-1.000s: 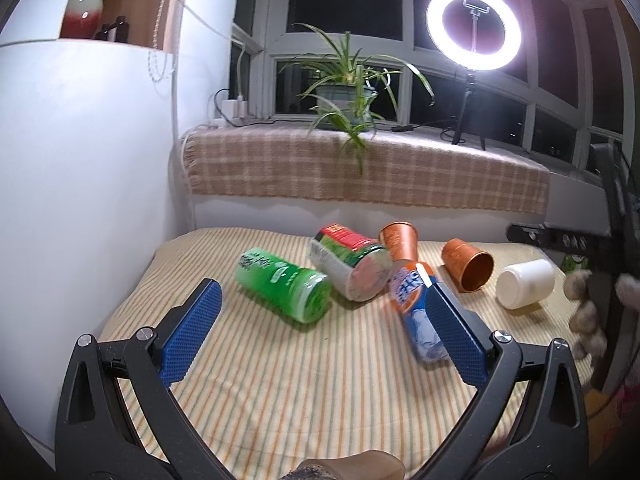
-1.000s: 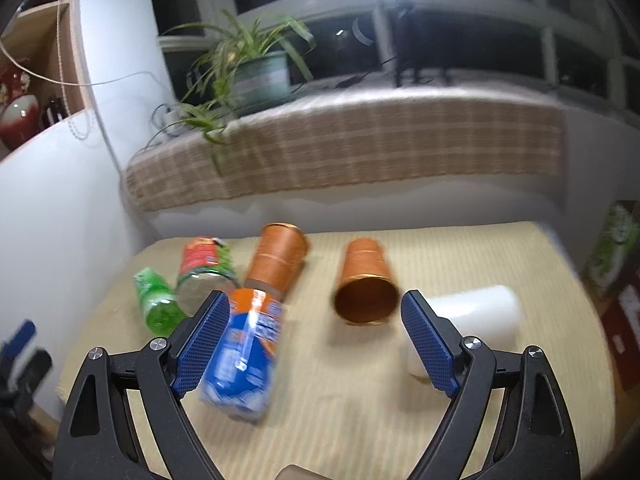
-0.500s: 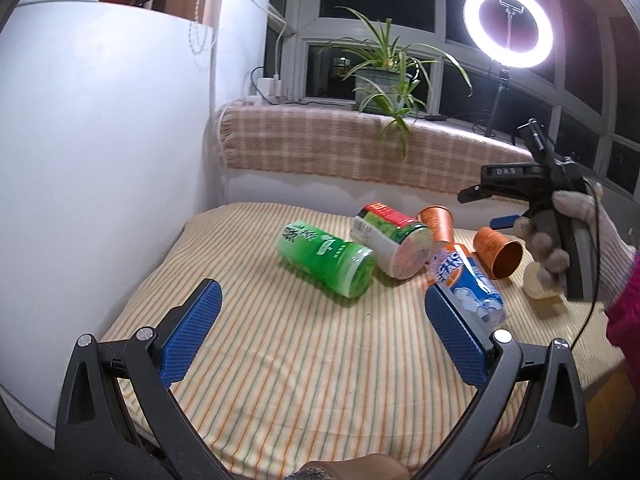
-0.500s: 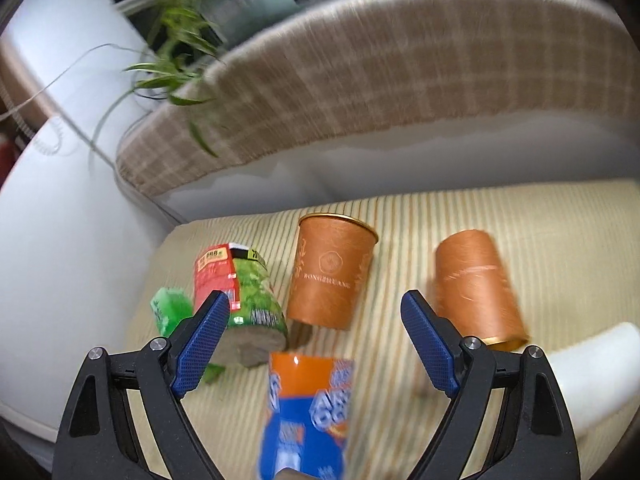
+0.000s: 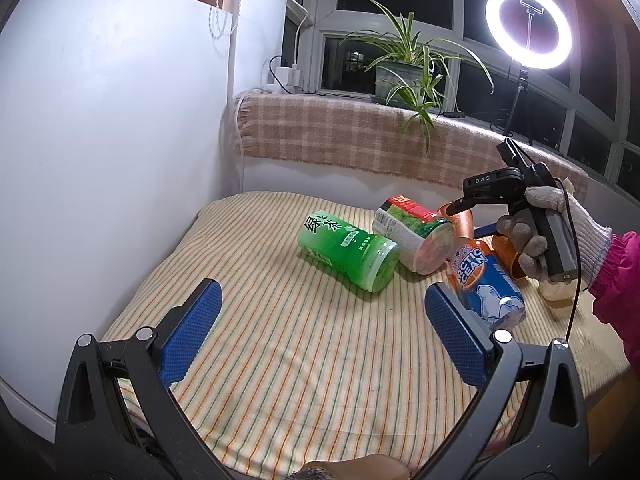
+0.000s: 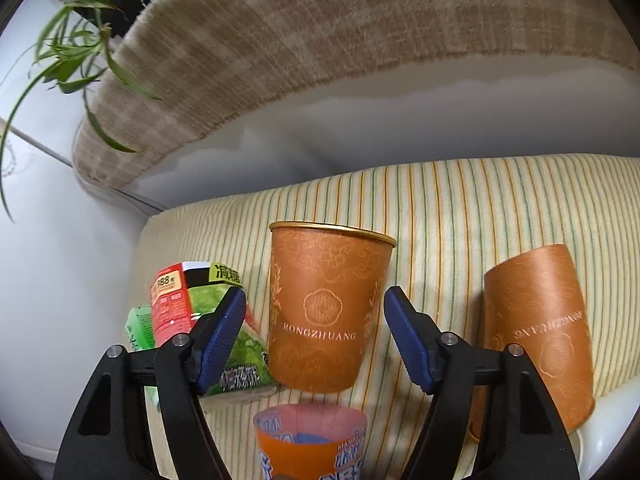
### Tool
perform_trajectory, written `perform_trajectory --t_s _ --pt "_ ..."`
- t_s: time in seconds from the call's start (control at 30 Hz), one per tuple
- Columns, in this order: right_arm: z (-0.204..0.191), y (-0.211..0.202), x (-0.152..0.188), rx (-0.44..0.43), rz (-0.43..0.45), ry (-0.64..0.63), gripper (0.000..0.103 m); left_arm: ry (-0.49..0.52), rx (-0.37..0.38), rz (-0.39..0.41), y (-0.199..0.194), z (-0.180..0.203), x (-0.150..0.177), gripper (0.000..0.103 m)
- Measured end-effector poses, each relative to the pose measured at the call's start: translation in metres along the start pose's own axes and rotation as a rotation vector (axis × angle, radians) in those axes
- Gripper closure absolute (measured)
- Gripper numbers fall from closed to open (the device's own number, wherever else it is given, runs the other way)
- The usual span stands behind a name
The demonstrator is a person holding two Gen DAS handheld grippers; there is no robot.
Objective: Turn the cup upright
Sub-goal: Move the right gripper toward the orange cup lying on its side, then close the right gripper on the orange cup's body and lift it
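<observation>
Cups lie on their sides on the striped tabletop (image 6: 500,208). Nearest the blue can (image 6: 310,440), an orange cup (image 6: 324,312) sits between the spread blue pads of the right hand-held gripper (image 6: 314,338), untouched. A second orange cup (image 6: 540,340) lies right of it. The left hand-held gripper (image 5: 320,340) hangs apart over bare cloth, before the green bottle (image 5: 348,256).

You've got a striped tablecloth (image 5: 304,360) as the base. On it, a green tea bottle (image 5: 348,256) lies on its side, near centre. Touching its right end: a red-green carton (image 5: 416,236), also tipped. Right of the bottle, nearer you, lies a blue-orange Arctic Ocean can (image 5: 488,284). Behind the bottle: plaid cloth (image 5: 360,140) on the sill, spider plant (image 5: 404,76) above, ring light (image 5: 528,26) far right.
</observation>
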State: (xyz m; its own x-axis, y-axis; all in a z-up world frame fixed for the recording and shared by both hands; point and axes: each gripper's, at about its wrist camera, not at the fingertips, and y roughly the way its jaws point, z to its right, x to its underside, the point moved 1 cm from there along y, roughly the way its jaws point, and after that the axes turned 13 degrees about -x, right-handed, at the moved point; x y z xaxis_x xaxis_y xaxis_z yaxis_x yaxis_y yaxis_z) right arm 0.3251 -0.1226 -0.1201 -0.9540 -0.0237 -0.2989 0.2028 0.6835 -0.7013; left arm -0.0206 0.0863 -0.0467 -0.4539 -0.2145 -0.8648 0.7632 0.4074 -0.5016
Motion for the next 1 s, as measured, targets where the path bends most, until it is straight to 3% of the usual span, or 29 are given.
perform_trajectory --t_s 0.1,0.23,0.5,1.0 --pt "0.000 0.007 -0.002 0.009 -0.009 -0.004 0.033 -0.001 -0.004 -0.004 0.002 -0.001 0.001 0.000" --pt "0.000 0.014 -0.002 0.012 -0.023 0.001 0.041 0.002 -0.006 -0.003 0.002 -0.001 0.001 0.000" --pt "-0.010 0.014 -0.002 0.007 -0.007 -0.038 0.043 0.001 -0.007 -0.001 0.001 0.000 0.001 0.000" --pt "-0.045 -0.040 0.008 0.028 0.111 -0.177 0.043 0.023 0.019 0.028 -0.015 0.011 -0.001 0.000"
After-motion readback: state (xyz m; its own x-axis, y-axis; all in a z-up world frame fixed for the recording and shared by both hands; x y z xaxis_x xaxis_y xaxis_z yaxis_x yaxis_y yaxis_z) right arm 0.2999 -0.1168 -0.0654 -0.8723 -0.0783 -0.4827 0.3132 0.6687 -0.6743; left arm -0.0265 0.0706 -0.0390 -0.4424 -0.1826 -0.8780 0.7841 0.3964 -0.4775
